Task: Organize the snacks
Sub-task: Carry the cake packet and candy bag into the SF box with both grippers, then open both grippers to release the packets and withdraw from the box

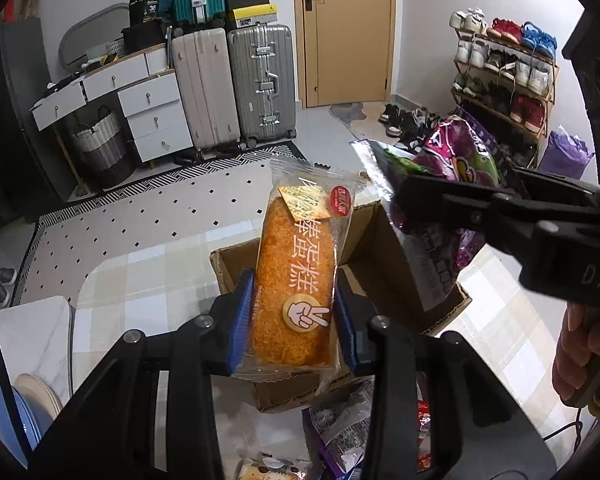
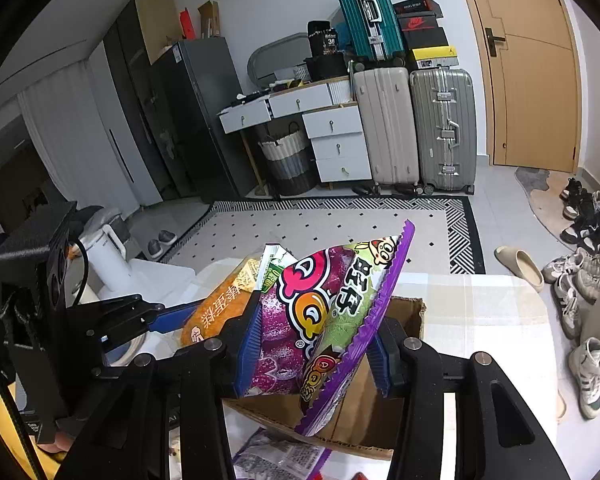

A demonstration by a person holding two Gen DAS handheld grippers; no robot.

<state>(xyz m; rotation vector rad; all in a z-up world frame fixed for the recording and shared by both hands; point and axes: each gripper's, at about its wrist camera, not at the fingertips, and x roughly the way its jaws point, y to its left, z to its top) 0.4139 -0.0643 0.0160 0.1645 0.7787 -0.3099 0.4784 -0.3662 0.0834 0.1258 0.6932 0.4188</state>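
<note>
Above the open cardboard box [image 1: 384, 248] on the surface [image 1: 148, 276], the left tool [image 1: 294, 316] clamped a wrapped floss cake [image 1: 296, 280]; beside it, the right tool [image 2: 314, 348] pinched a purple gummy bag [image 2: 332, 312], both pointing forward.

Your left wrist view looks forward and down, close over the cardboard box [image 1: 384, 240] near the table's far edge, while your right wrist view shares that box [image 2: 408, 316] and the suitcases [image 2: 416, 124] beyond.

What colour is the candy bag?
Mostly purple, with green and pink: candy bag, clearest in the right wrist view.
</note>
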